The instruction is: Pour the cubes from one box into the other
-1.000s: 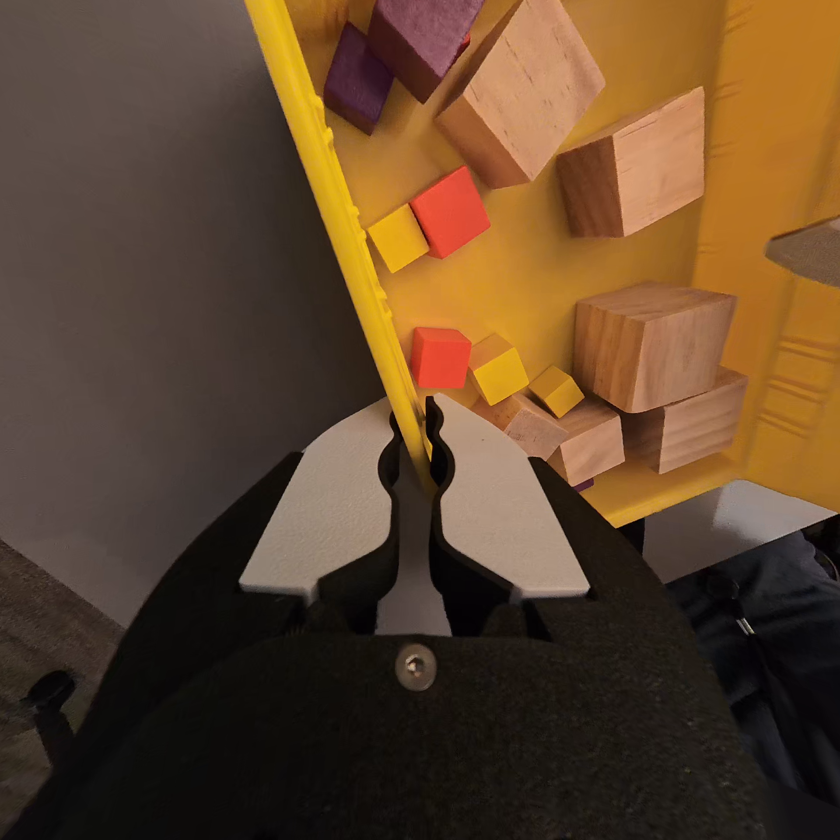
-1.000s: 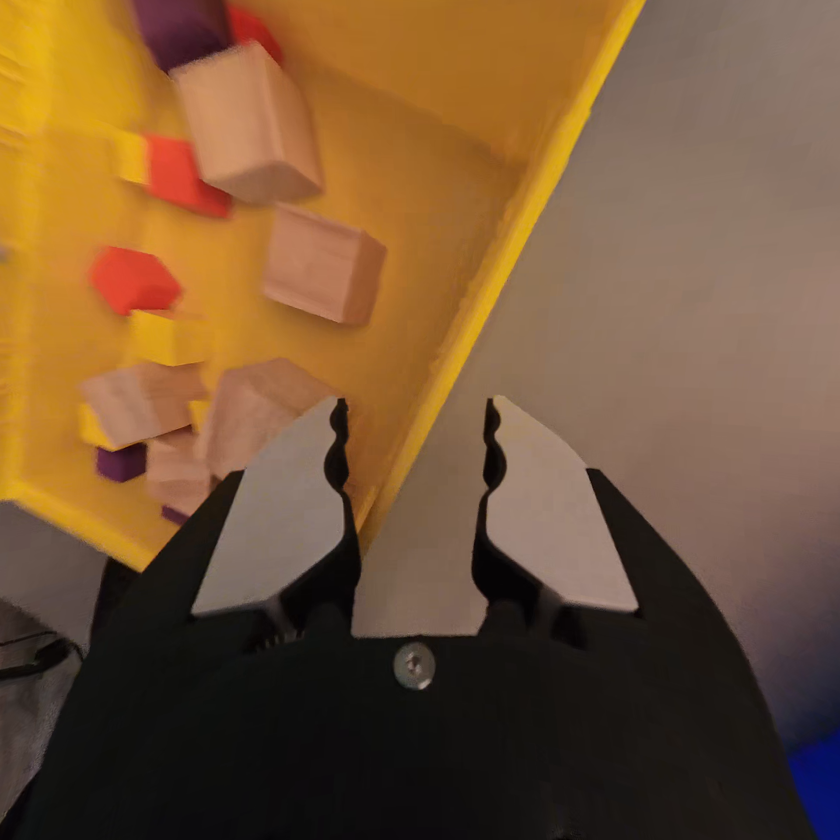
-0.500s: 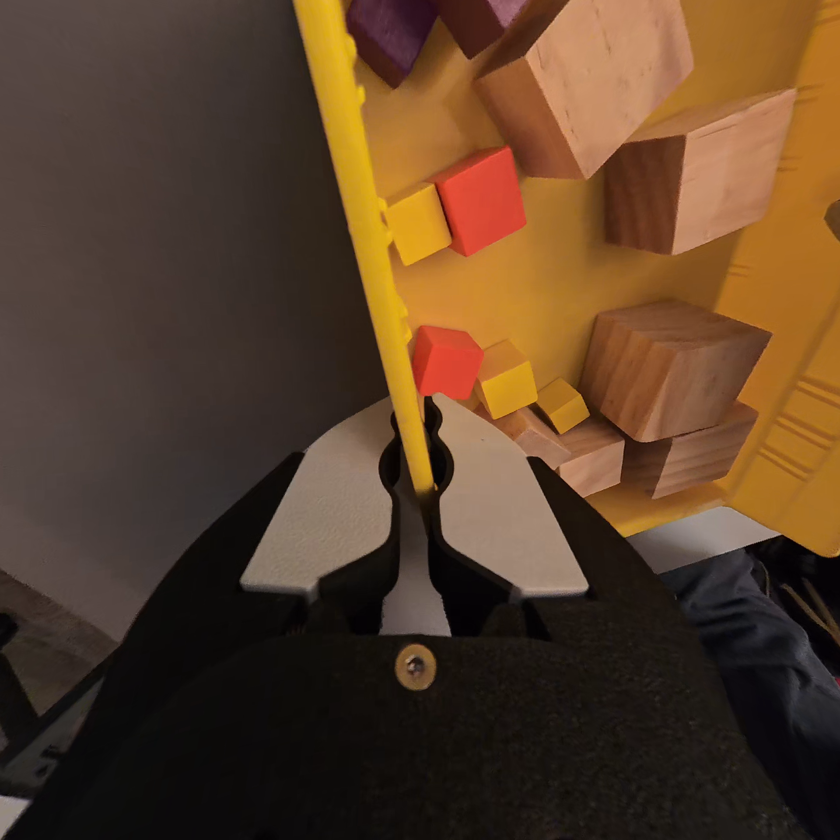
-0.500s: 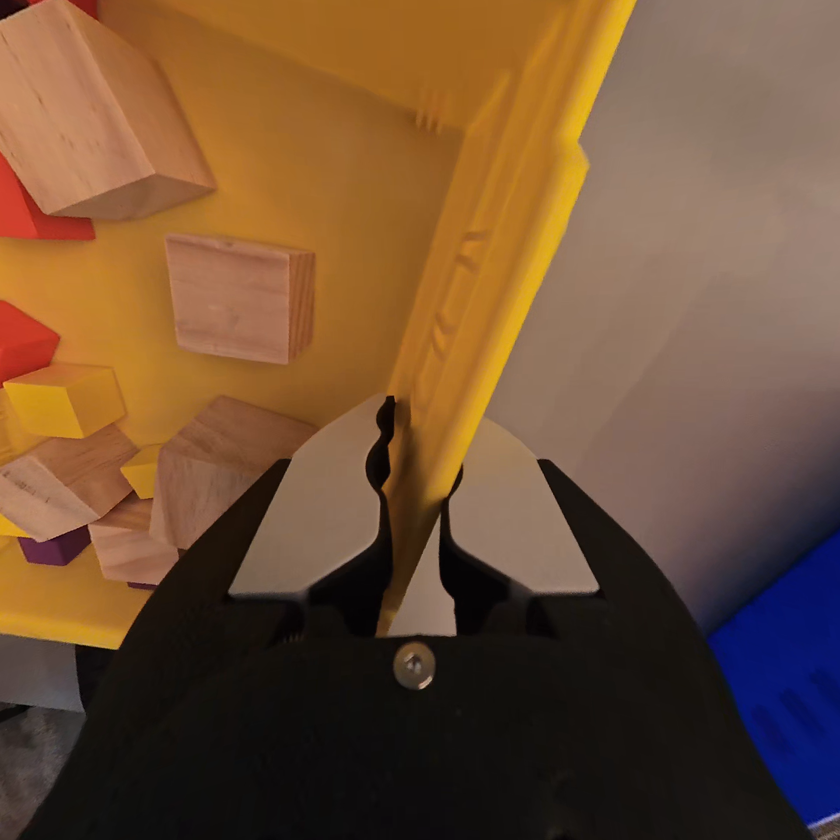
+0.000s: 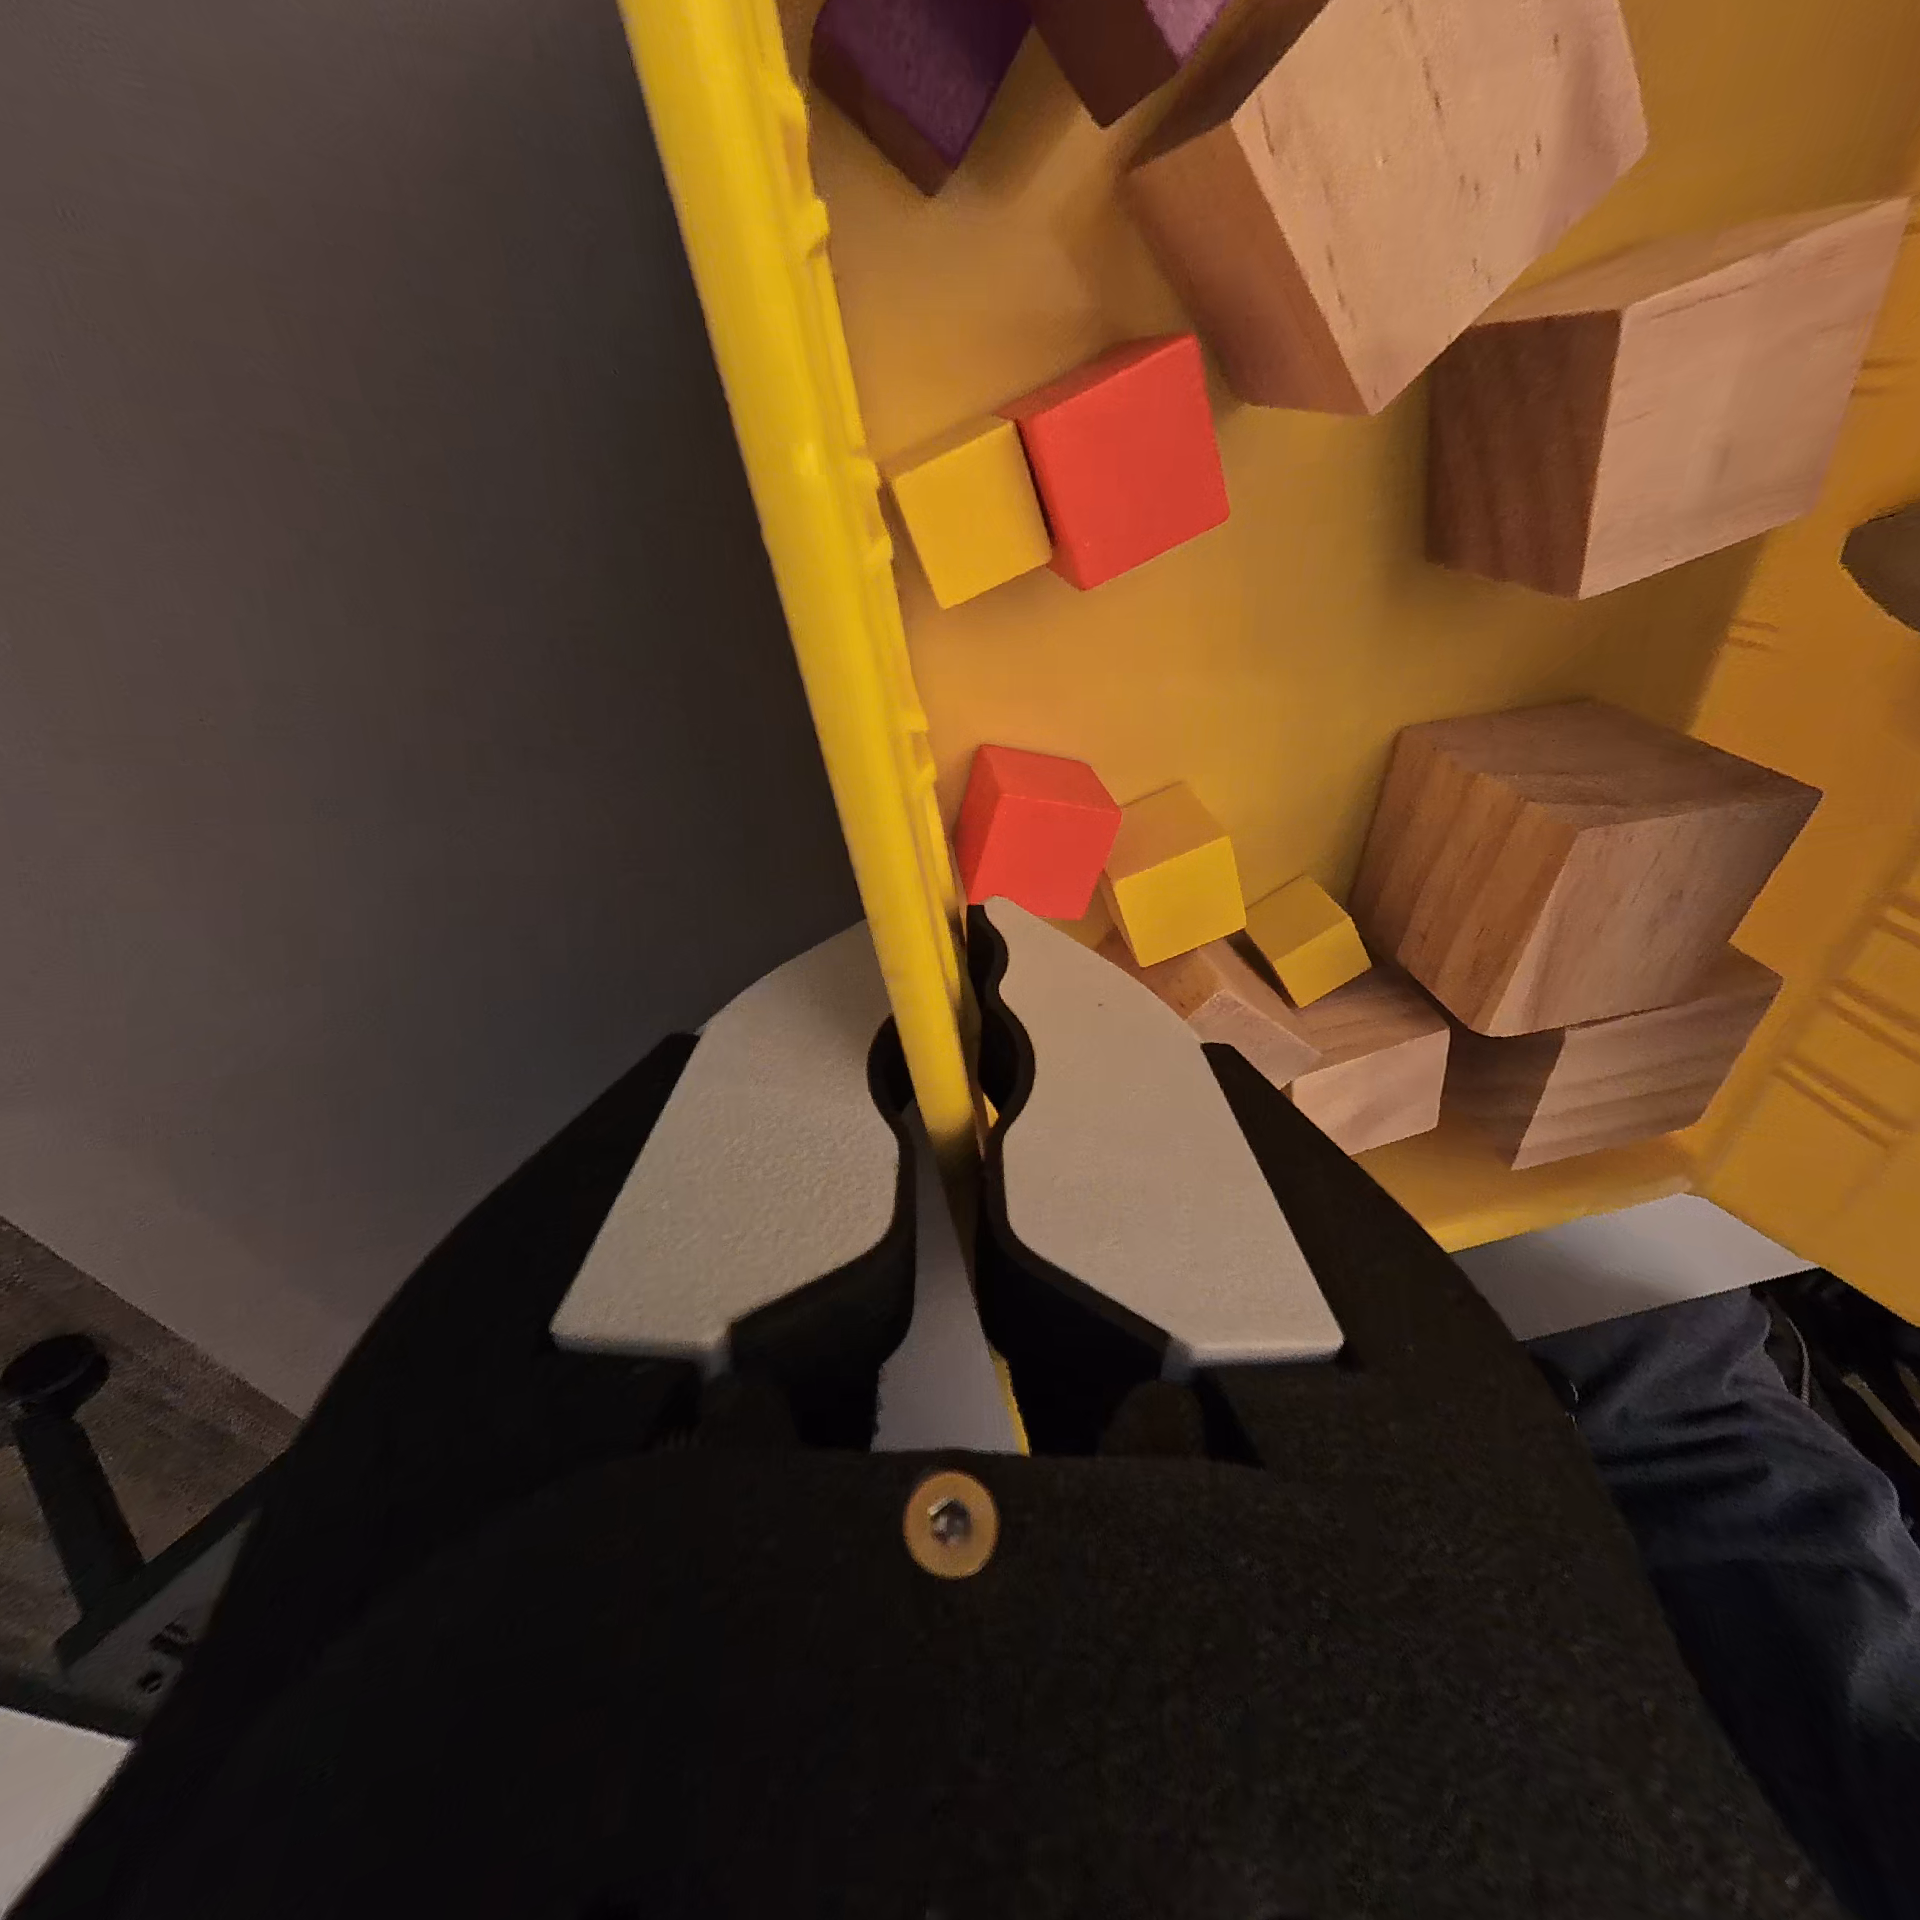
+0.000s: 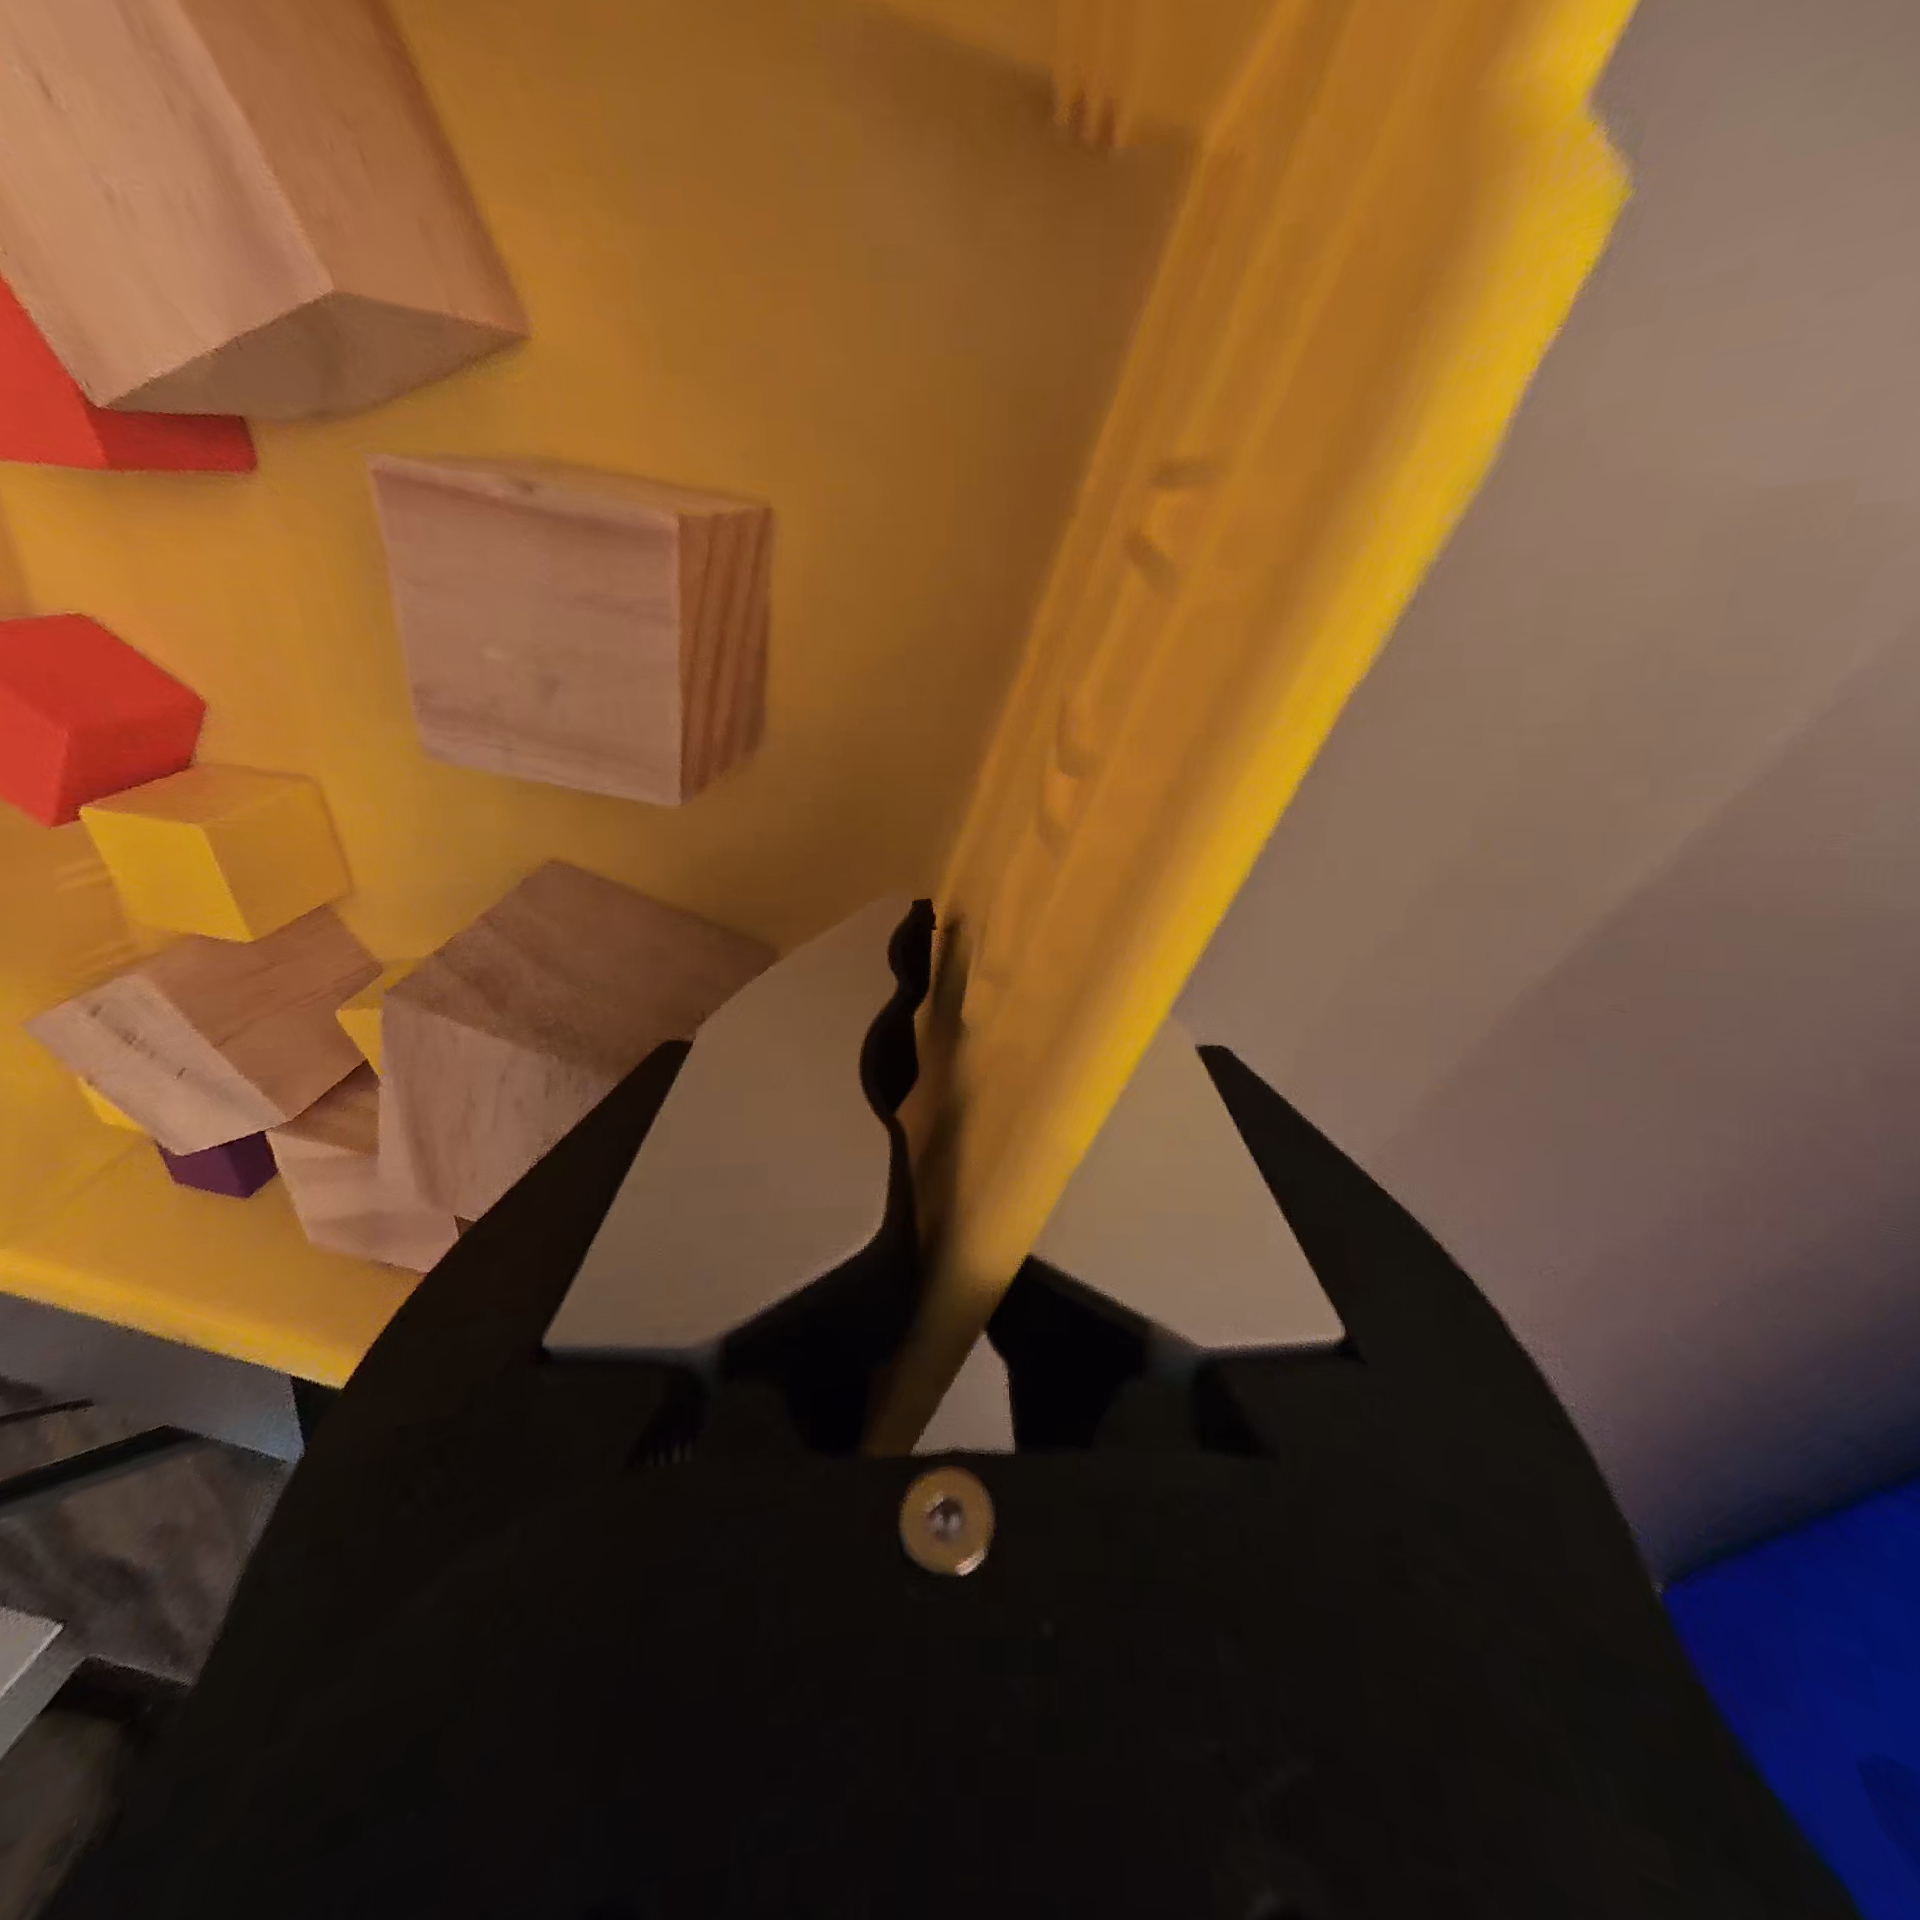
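L gripper [image 5: 940,997] clamped on yellow box [image 5: 1039,675] wall, frame centre. R gripper [image 6: 966,1039] grips opposite wall. Wood, red, yellow, purple cubes [image 5: 1558,904] piled at box's lower edge; blue box [image 6: 1808,1704] lower right.

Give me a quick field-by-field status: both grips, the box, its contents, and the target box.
left hand-held gripper: shut on the yellow box's left wall
right hand-held gripper: shut on its right wall
yellow box: held between both, cubes still inside
contents: wooden cubes, red cubes, yellow cubes, purple cubes
blue box: partly visible, lower right of right wrist view
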`<action>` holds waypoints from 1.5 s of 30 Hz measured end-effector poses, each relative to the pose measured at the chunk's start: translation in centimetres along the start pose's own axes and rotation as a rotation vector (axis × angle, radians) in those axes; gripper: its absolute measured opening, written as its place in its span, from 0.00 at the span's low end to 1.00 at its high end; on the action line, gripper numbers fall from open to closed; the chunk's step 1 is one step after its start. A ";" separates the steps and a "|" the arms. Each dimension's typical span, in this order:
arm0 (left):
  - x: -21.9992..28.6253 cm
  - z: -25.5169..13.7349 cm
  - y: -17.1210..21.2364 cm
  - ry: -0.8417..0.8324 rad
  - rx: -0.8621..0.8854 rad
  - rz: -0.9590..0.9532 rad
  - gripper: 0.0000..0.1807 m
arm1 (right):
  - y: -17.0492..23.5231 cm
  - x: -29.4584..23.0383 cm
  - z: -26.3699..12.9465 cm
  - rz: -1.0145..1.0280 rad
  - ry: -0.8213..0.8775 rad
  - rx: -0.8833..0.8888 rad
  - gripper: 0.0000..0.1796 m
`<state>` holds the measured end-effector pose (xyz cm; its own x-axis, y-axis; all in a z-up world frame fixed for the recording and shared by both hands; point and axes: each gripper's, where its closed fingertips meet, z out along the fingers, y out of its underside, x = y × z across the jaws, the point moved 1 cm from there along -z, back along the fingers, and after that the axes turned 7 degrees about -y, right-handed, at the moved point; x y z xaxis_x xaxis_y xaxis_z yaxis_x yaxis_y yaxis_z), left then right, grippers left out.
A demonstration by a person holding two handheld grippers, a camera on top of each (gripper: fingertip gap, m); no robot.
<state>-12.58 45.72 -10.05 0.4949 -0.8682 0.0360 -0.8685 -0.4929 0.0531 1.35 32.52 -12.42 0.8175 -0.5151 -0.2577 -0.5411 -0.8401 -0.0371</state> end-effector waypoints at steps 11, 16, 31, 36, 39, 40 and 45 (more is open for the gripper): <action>0.7 -0.3 0.2 -0.074 -0.050 -0.020 0.03 | 0.5 0.3 0.0 0.014 -0.051 -0.023 0.02; 3.5 -2.3 -0.1 -0.116 -0.077 0.017 0.03 | 1.4 2.2 -1.4 0.037 -0.137 -0.055 0.02; 29.9 -15.9 -9.7 -0.132 0.147 0.334 0.04 | 6.7 24.2 -23.0 0.186 -0.043 0.173 0.02; 40.4 -16.0 -11.8 -0.086 0.184 0.442 0.04 | 11.5 33.2 -27.3 0.283 0.042 0.208 0.02; 45.0 -15.8 -12.8 -0.046 0.213 0.489 0.04 | 13.7 37.1 -28.6 0.325 0.056 0.246 0.02; 46.2 -15.6 -13.1 -0.030 0.214 0.495 0.04 | 14.2 38.2 -28.8 0.334 0.065 0.253 0.02; 49.8 -14.2 -14.6 0.007 0.262 0.515 0.04 | 15.4 41.9 -29.6 0.342 0.152 0.298 0.02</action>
<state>25.15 10.47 5.16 0.0057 -1.0000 -0.0016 -0.9750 -0.0052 -0.2223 33.13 -6.99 4.81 0.5904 -0.7911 -0.1599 -0.7988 -0.5444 -0.2560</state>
